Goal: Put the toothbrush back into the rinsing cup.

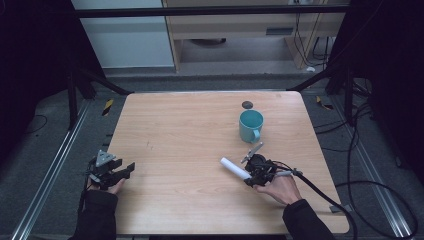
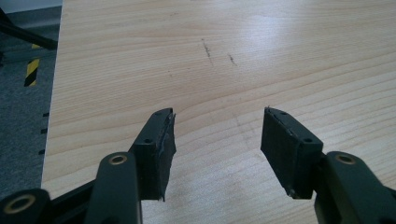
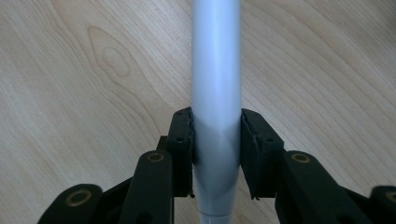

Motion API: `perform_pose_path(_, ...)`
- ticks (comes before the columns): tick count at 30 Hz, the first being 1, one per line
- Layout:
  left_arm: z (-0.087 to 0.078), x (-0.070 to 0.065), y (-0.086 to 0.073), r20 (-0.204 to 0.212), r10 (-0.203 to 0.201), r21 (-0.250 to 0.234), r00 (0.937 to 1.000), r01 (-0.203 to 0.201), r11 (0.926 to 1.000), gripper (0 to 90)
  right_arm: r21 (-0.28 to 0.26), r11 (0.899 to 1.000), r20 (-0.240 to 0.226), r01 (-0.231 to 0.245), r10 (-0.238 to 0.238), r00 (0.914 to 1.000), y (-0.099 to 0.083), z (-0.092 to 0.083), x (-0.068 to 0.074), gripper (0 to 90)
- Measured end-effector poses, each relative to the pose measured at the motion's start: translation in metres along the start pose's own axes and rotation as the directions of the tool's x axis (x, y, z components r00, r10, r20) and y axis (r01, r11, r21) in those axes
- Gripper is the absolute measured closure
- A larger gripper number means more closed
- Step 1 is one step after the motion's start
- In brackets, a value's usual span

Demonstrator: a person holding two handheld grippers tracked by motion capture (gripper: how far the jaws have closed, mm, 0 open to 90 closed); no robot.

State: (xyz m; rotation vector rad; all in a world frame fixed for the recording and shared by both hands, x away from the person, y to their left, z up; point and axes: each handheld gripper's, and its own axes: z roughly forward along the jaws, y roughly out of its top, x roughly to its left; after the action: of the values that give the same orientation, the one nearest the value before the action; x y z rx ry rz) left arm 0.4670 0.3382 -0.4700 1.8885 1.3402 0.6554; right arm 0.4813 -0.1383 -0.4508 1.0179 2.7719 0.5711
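White tube (image 1: 234, 167) is held in the right claw (image 1: 248, 176), both pads pressing on its sides, low over the near right part of the wooden table (image 1: 190, 150); its free end points to the left and far. Teal mug (image 1: 250, 125) stands farther on the table, apart from the tube. Left claw (image 1: 125, 170) is wide, nothing between its pads, at the near left edge.

Pale wood-grain surface (image 1: 190, 150) with faint dark scuffs. Teal mug (image 1: 250, 126). White tube (image 1: 235, 168), greyish-white up close, clamped in black jaws with brass-coloured rivets. Small dark disc (image 1: 247, 104) beside the mug. Yellow-and-black striped tape (image 1: 107, 106) on grey floor.
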Motion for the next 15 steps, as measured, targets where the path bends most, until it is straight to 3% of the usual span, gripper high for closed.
perform_pose_path(15, 0.0, 0.0, 0.0, 0.0, -0.002, 0.0, 1.0, 0.002, 1.0, 44.3, 0.019, 0.998, -0.016, 0.058, -0.057, 0.9982, 0.004, 0.021, 0.002, 66.8)
